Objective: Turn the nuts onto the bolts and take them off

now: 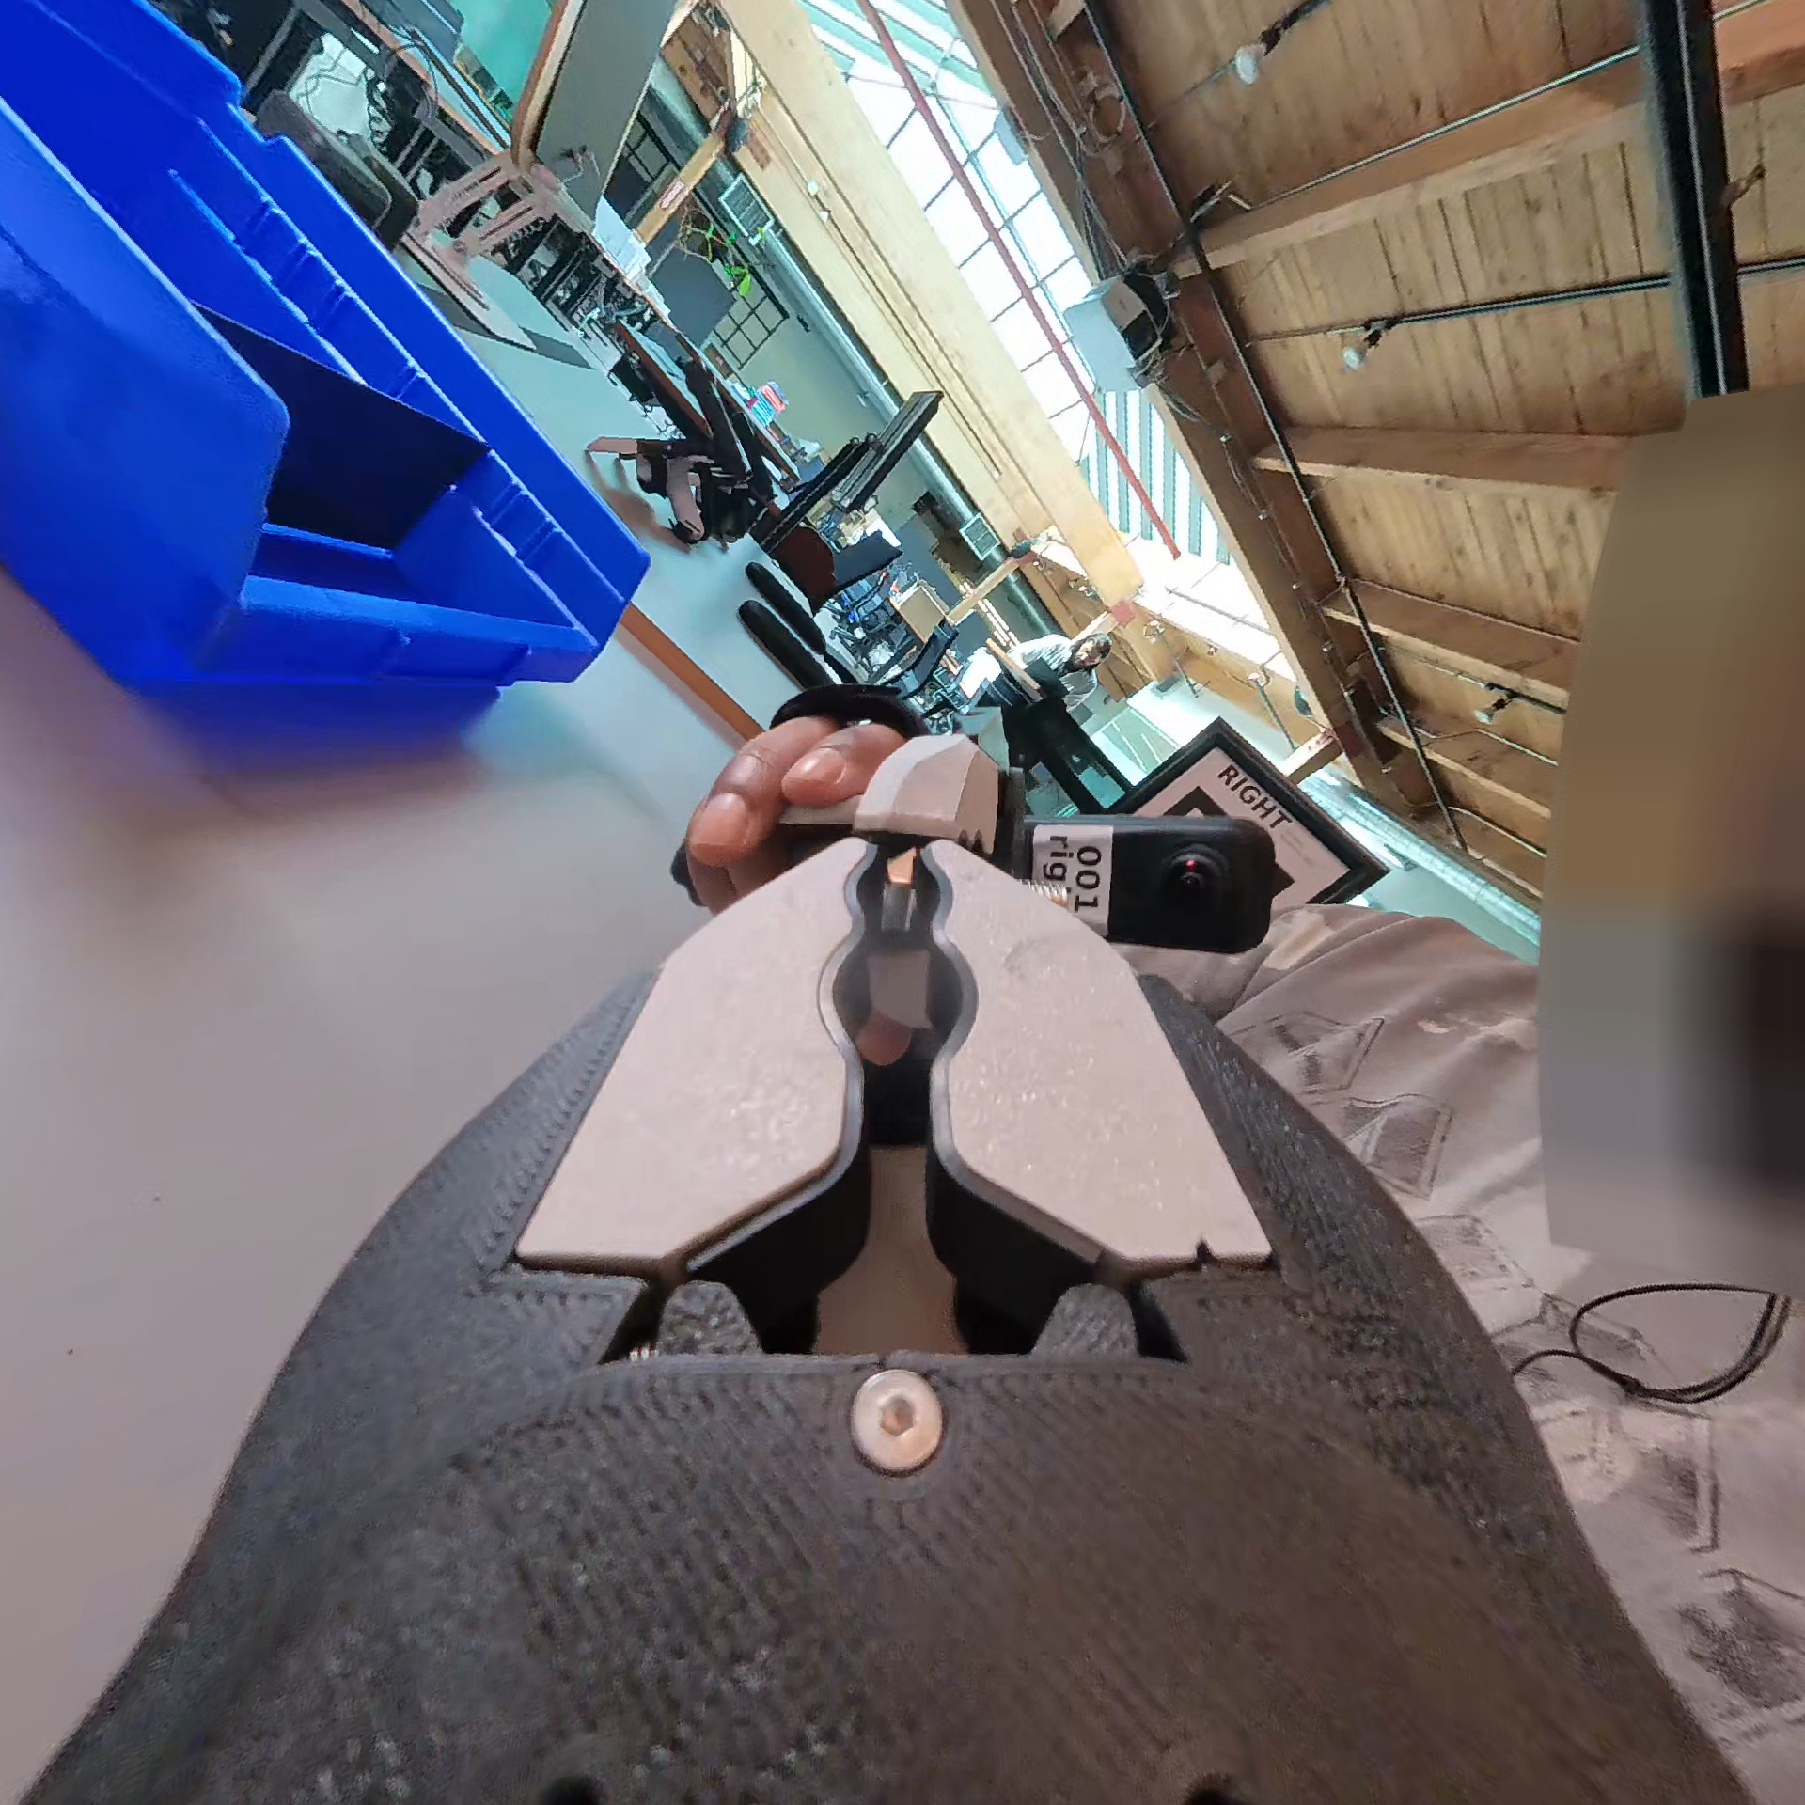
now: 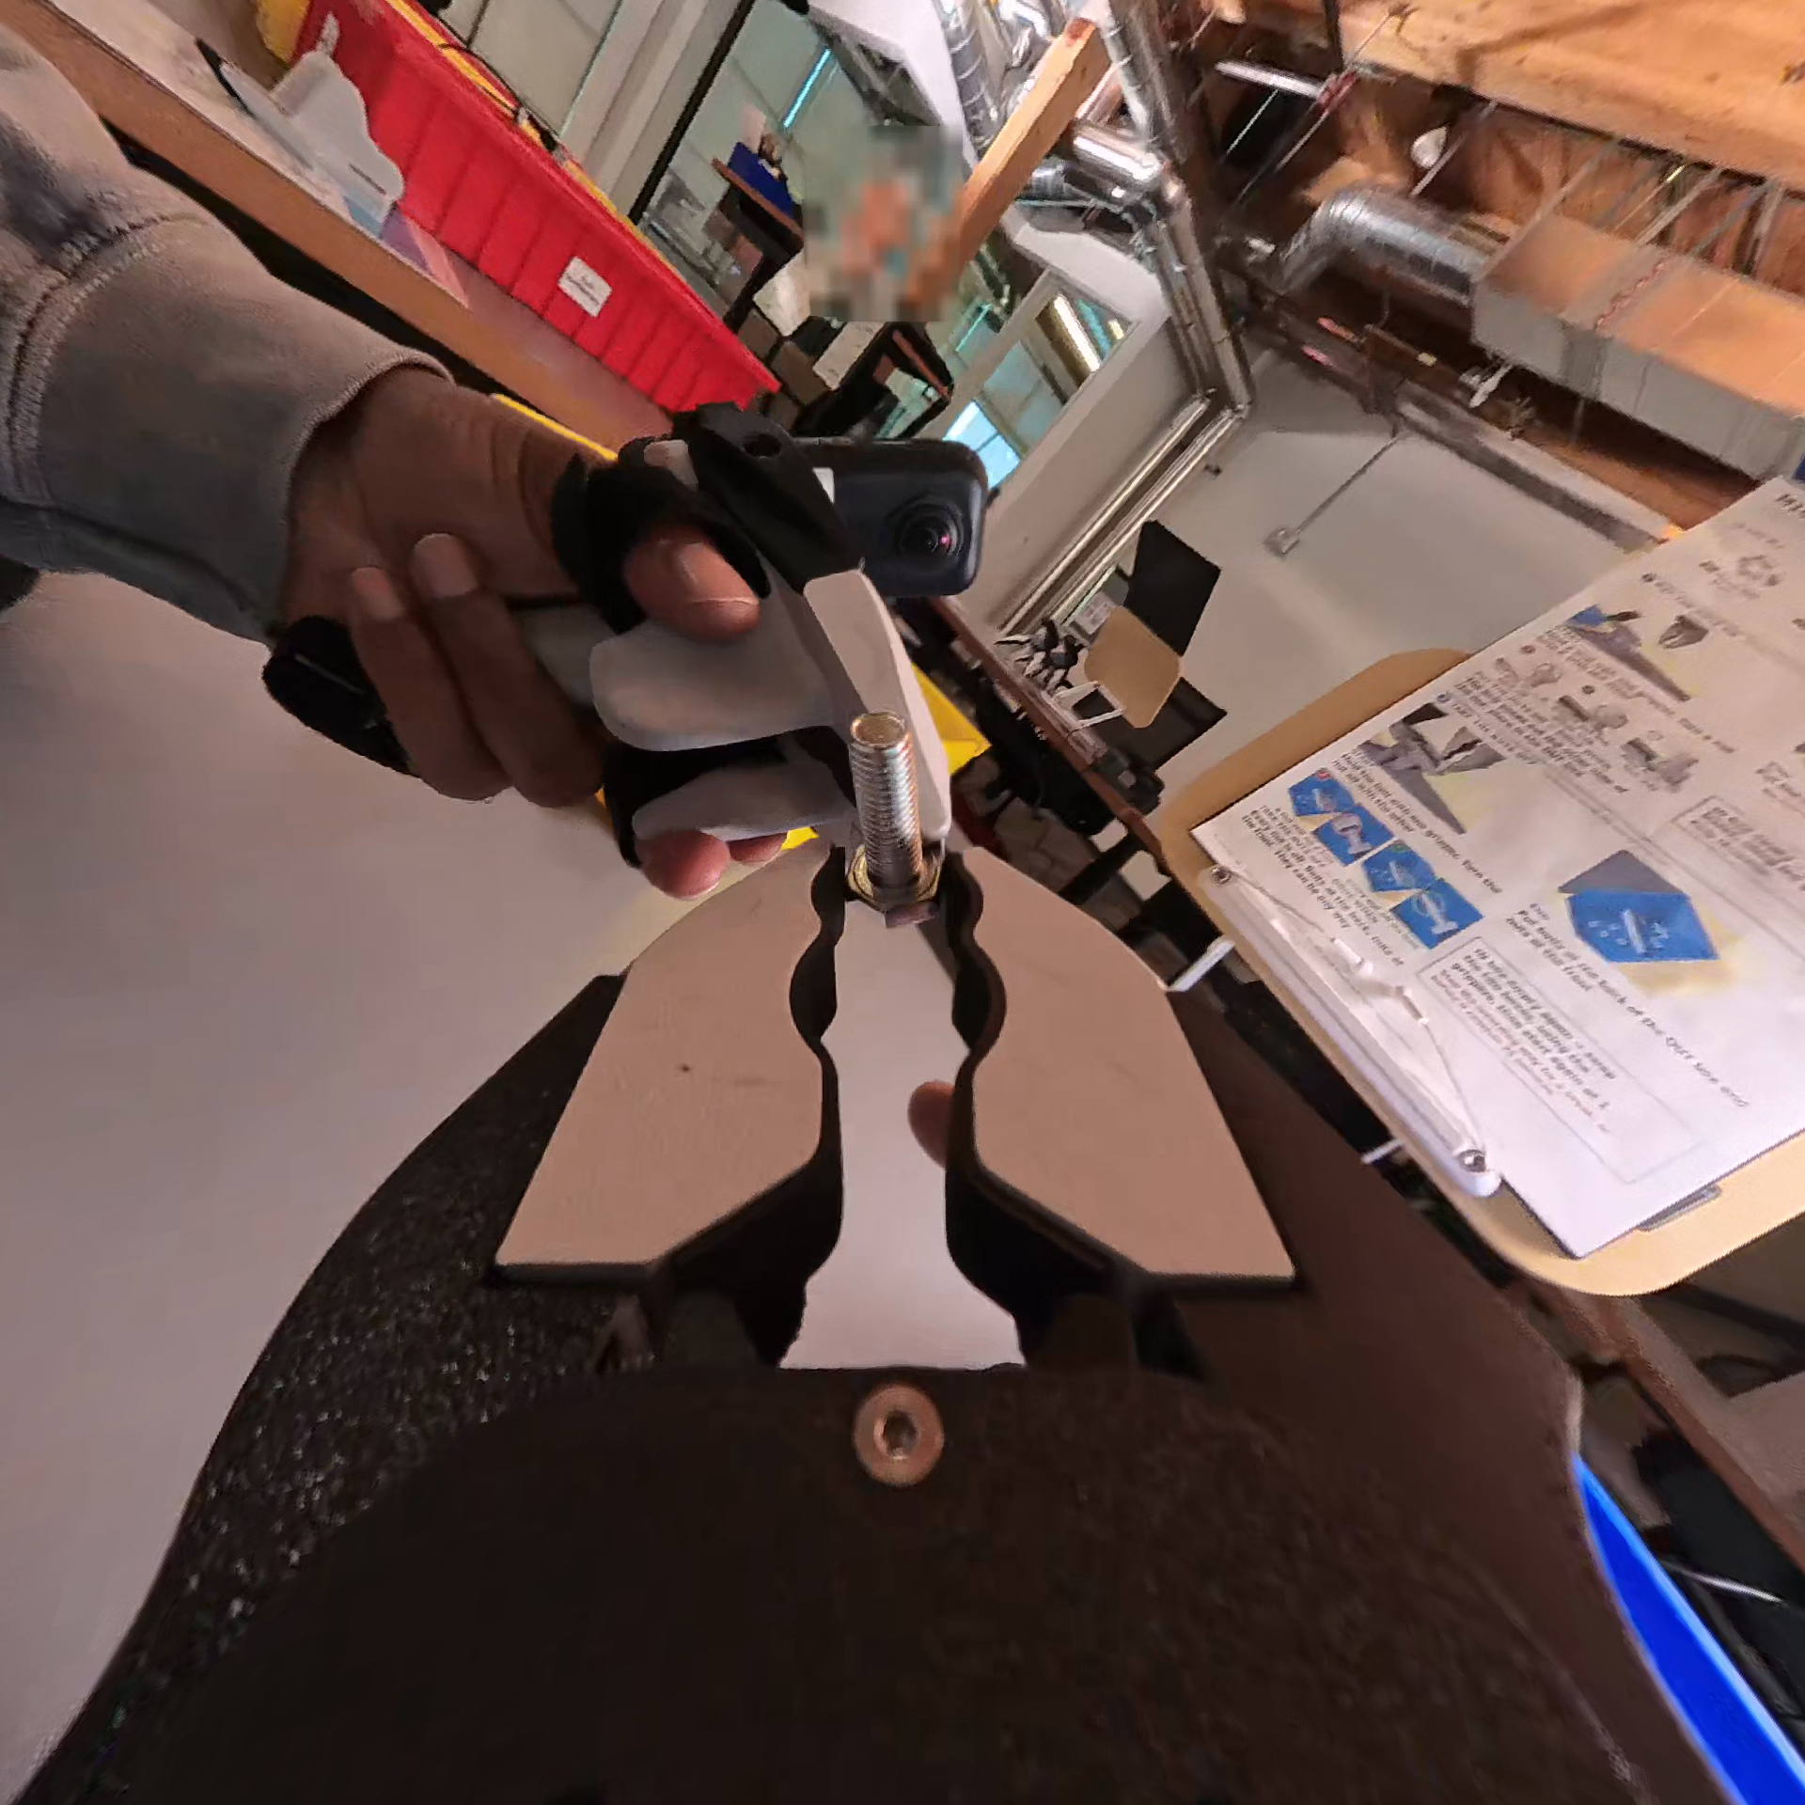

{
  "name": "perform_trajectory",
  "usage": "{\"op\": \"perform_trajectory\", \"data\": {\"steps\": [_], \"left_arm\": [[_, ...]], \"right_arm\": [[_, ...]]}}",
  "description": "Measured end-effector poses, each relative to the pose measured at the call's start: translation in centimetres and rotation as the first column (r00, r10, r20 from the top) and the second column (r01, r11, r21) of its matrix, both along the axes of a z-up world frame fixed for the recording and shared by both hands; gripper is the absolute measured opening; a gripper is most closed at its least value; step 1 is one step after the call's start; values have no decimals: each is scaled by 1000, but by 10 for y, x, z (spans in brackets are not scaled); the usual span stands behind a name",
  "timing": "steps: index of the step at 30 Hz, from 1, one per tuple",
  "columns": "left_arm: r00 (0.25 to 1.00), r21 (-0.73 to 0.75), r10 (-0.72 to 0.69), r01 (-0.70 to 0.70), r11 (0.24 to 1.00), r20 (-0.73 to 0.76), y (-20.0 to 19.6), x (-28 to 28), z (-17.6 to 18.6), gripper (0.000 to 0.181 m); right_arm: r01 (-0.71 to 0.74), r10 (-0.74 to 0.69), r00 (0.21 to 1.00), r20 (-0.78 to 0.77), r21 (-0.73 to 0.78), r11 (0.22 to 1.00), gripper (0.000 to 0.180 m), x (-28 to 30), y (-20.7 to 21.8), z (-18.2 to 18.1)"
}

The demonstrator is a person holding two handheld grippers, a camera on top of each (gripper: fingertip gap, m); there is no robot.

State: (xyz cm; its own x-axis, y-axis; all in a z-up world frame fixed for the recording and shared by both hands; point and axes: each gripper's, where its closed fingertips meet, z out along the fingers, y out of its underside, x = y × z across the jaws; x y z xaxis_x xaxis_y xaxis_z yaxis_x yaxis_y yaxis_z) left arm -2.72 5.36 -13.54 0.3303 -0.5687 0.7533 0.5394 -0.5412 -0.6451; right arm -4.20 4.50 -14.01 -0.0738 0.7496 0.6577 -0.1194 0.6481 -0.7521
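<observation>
A: Right wrist view. The right claw (image 2: 891,903) is closed narrow at its tips around a hex nut (image 2: 894,891), which sits at the base of a threaded bolt (image 2: 887,796). Behind the tips the gap between the grey pads widens.

B: And the bolt's other end?

A: The shank runs up and away from the nut. The left claw (image 2: 860,781) comes in from the left and its pale fingers (image 2: 713,684) lie alongside the bolt shank; whether they actually pinch it cannot be told from this view. A hand (image 2: 469,625) in a grey sleeve holds that tool, with a small black camera (image 2: 918,527) mounted on top.

B: Left wrist view?

A: The left claw (image 1: 894,884) is drawn almost together at the tips, with a dark metal piece (image 1: 897,913) seated in the notch between the pads; it looks like the bolt seen end-on, but it is too small to be certain. The right claw (image 1: 928,796) meets it just beyond the tips, held by a hand (image 1: 772,811).

B: Surroundings?

A: Both tools are raised above a pale surface (image 1: 293,977). A blue bin (image 1: 244,440) stands on it, well apart from the tools. In the right view a red bin (image 2: 547,215) sits on a far bench, and a printed instruction sheet (image 2: 1563,860) on a board lies to the right.
</observation>
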Motion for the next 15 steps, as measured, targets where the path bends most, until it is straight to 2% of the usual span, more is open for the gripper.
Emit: {"op": "perform_trajectory", "data": {"steps": [2,5,8,11,15], "left_arm": [[998,22,40,-39,999,-57,0,-2,-4,7],[957,140,177,-148,979,-228,-1,-14,-2,22],[905,278,227,-129,952,-360,-14,-12,7,25],[822,359,272,-90,929,-500,-20,-1,1,25],[734,391,320,-80,917,-599,-17,5,-7,20]], "right_arm": [[-13,15,999,41,-65,998,19,0,1,-4],[-34,74,986,147,-257,966,19,1,4,-15],[-26,139,961,238,-427,904,19,2,3,-25],[16,143,946,291,-484,875,19,0,-2,-31],[59,114,941,319,-485,872,19,-2,-12,-33]]}}
